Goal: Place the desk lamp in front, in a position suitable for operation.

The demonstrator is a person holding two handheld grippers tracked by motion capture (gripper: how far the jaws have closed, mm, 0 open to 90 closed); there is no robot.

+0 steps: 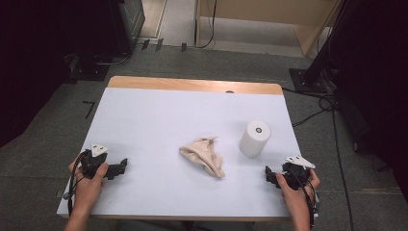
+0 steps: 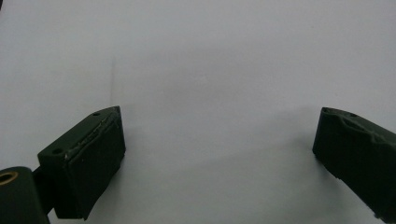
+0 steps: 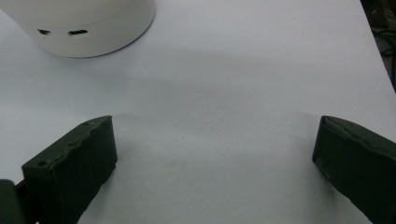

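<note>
A crumpled beige cloth [image 1: 204, 156] lies near the middle of the white table [image 1: 159, 120]. A white cylinder [image 1: 254, 138] stands upright to the cloth's right; its base with two small slots [image 3: 84, 28] appears at the top left of the right gripper view. My left gripper [image 1: 123, 166] rests at the table's front left, held in a hand, jaws wide apart over bare table [image 2: 219, 135]. My right gripper [image 1: 267, 174] sits at the front right, just in front of the cylinder, jaws also wide apart with nothing between them [image 3: 217, 144].
The table's far edge is a wooden strip [image 1: 192, 84]. Grey carpet surrounds the table, with cables [image 1: 317, 103] and dark stands at the right and a black stand base [image 1: 91, 70] at the back left.
</note>
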